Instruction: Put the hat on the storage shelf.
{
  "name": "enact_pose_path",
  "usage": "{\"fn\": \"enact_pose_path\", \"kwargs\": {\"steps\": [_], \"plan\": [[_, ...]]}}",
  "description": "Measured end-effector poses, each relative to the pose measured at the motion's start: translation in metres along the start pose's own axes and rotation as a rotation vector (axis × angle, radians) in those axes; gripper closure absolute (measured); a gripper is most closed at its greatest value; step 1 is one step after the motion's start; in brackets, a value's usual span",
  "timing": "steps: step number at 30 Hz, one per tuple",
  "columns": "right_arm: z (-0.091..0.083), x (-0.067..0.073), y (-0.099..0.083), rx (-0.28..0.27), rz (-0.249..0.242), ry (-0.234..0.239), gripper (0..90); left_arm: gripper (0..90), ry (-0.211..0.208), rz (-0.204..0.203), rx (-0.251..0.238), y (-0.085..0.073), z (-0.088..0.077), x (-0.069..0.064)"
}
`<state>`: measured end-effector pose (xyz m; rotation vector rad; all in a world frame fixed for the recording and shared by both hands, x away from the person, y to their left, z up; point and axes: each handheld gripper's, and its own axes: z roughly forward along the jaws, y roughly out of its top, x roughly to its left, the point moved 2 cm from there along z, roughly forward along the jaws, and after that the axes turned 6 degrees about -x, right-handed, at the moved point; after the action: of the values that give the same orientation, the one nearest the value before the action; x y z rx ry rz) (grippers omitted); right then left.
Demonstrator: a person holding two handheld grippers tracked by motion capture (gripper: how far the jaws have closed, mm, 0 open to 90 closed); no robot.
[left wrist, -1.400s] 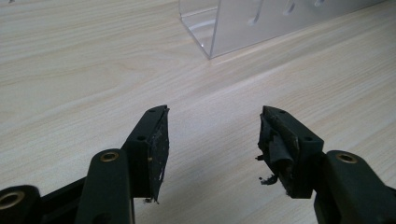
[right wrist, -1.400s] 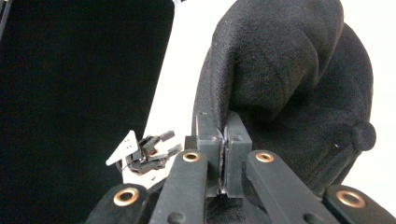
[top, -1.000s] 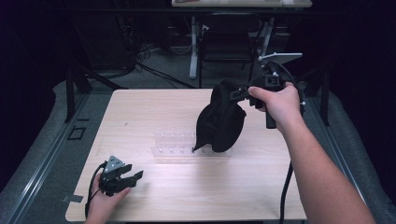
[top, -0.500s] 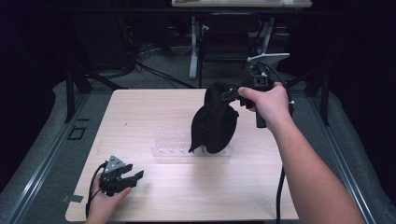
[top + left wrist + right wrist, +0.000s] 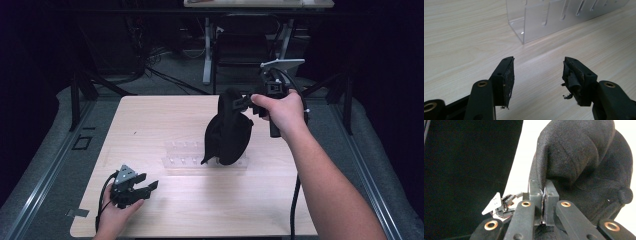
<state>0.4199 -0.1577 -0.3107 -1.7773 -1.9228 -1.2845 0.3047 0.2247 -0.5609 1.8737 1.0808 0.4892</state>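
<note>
wide pale wooden tabletop (image 5: 150,125) in play, and hanging above its middle is the black cap (image 5: 227,131), a soft fabric thing with a button on its crown, dangling with its lower edge right at the clear acrylic rack (image 5: 182,154). whether it touches the rack, can't tell from here. the right hand-held gripper (image 5: 248,101) has the cap's edge pinched tight, jaws pressed together on the fabric, clear as day in the right gripper view. the left hand-held gripper (image 5: 145,186) sits low at the near left corner, jaws apart, nothing between them, pointed toward the rack's end. my read: the lift is done, the cap is off the tabletop; placing it over or beside the rack and letting go remains.
</note>
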Motion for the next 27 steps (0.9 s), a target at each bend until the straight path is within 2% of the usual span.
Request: {"fn": "enact_pose_path", "kwargs": {"steps": [2, 3, 6, 9, 13, 22, 27], "plan": [[0.002, 0.0, -0.001, 0.005, 0.001, 0.011, 88.0, 43.1, -0.011, 0.003, 0.004, 0.003, -0.001, -0.003], [0.003, 0.0, -0.001, 0.006, 0.002, 0.018, 88.0, 43.3, -0.017, 0.001, -0.01, 0.004, 0.0, -0.005], [0.006, 0.001, -0.002, 0.002, 0.007, 0.041, 87.9, 44.9, -0.03, 0.029, -0.022, 0.012, 0.001, -0.011], [0.007, 0.002, -0.002, 0.002, 0.01, 0.045, 87.8, 46.1, -0.04, 0.027, -0.033, 0.017, 0.002, -0.014], [0.01, 0.004, -0.002, 0.0, 0.008, 0.048, 87.7, 46.4, -0.042, 0.068, -0.043, 0.027, 0.005, -0.022], [0.015, 0.009, -0.004, -0.002, -0.003, 0.06, 87.2, 46.4, -0.059, 0.107, -0.078, 0.052, 0.011, -0.038], [0.016, 0.01, -0.004, -0.003, -0.007, 0.064, 87.1, 48.2, -0.067, 0.154, -0.084, 0.066, 0.016, -0.052]]}}
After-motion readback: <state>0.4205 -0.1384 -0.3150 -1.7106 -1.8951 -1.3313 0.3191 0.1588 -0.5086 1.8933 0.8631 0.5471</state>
